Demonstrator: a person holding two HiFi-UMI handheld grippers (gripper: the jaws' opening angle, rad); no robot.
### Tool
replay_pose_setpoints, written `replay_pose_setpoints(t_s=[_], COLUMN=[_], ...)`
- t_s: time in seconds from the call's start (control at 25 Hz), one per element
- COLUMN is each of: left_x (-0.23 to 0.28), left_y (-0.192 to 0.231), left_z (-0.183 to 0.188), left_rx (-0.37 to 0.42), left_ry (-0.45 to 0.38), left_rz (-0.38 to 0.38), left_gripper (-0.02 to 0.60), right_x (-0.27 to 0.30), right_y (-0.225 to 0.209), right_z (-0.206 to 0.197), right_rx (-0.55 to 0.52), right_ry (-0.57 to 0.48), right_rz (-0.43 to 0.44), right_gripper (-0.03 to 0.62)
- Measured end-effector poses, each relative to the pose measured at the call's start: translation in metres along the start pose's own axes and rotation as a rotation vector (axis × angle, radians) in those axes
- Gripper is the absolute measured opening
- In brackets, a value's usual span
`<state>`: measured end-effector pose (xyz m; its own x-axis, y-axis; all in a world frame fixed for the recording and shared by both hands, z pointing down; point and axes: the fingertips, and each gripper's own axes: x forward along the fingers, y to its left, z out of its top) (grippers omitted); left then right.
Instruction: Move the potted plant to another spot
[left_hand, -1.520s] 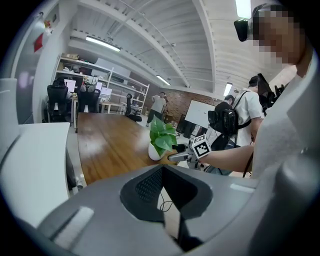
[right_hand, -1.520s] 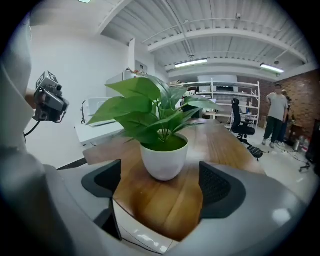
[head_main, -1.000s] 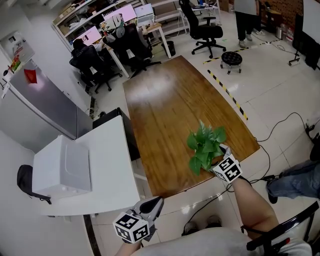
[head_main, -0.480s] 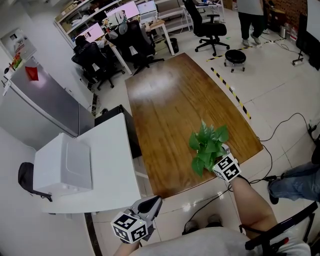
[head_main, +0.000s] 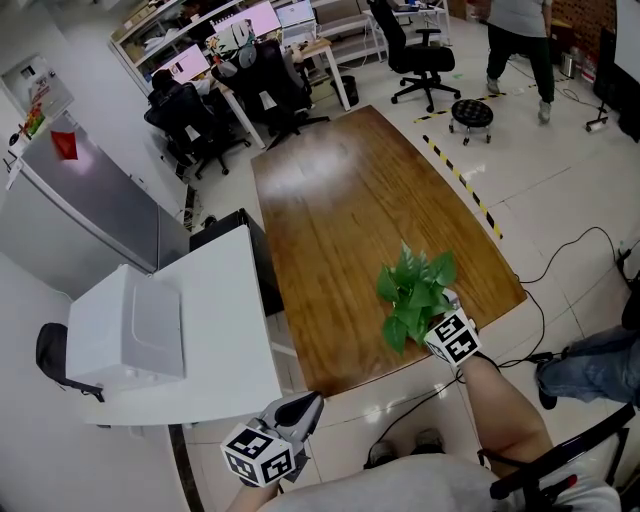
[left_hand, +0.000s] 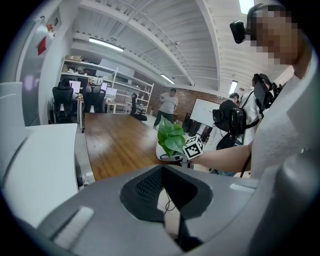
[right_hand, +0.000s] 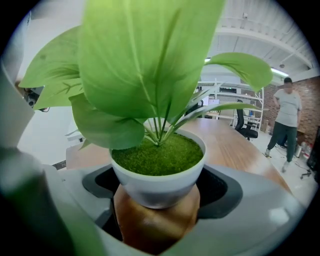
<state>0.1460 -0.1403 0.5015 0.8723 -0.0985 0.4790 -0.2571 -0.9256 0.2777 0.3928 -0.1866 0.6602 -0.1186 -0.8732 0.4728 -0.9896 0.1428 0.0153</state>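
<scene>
The potted plant, green leaves in a small white pot, stands near the front right corner of the long wooden table. My right gripper reaches in from the table's front edge and is shut on the pot, one jaw against each side of it. The pot's base rests on the wood. My left gripper hangs low off the table's front left, over the floor, shut and holding nothing. Its view shows the plant and the right gripper's marker cube from the side.
A white desk carrying a white box stands left of the table. Black office chairs crowd the far end. A round stool, floor tape, cables and a standing person are to the right.
The plant and both grippers stay where they were relative to the table. The person at the far right has stepped sideways.
</scene>
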Motion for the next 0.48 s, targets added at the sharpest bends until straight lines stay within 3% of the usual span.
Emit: replay_pose_setpoints(t_s=[0.48], left_x=[-0.0010], left_y=[-0.0051], left_z=[-0.0012], left_rx=[0.001], left_ry=[-0.003], left_rz=[-0.007], left_gripper=[-0.003], right_x=[-0.0090], right_y=[0.0034], right_z=[0.0068], right_rx=[-0.012], right_ry=[-0.020], right_rz=[-0.013], right_gripper=[0.466])
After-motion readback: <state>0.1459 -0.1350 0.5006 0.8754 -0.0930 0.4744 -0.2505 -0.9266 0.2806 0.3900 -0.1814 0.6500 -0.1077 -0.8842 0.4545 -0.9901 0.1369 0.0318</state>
